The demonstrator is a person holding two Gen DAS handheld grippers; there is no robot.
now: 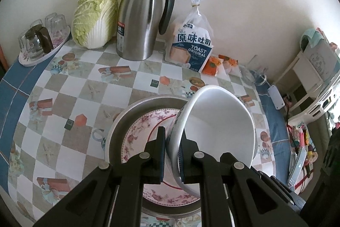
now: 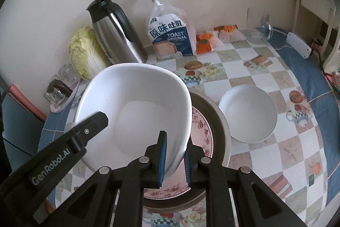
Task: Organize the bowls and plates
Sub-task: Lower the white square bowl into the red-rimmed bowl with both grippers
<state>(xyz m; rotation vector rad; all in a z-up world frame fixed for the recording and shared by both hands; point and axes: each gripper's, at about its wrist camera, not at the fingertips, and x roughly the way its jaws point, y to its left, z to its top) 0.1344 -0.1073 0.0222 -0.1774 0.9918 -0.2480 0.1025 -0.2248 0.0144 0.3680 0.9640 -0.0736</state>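
Note:
A white bowl (image 1: pixel 221 124) is held tilted above a floral pink plate (image 1: pixel 146 127) that lies in a metal pan (image 1: pixel 136 112). My left gripper (image 1: pixel 172 146) is shut on the bowl's rim. My right gripper (image 2: pixel 175 152) is shut on the opposite rim of the same bowl (image 2: pixel 136 112). The left gripper's finger (image 2: pixel 93 122) shows at the bowl's left edge in the right wrist view. The plate (image 2: pixel 201 131) and pan (image 2: pixel 221 127) lie under the bowl. A second white bowl (image 2: pixel 248 114) sits on the table to the right of the pan.
Along the wall stand a cabbage (image 1: pixel 95 16), a steel thermos jug (image 1: pixel 142 14), a bag of toast (image 1: pixel 191 46), orange packets (image 1: pixel 214 65) and a glass (image 1: pixel 252 73). A tray of glasses (image 1: pixel 40 39) sits far left. A white chair (image 1: pixel 314 82) stands right of the table.

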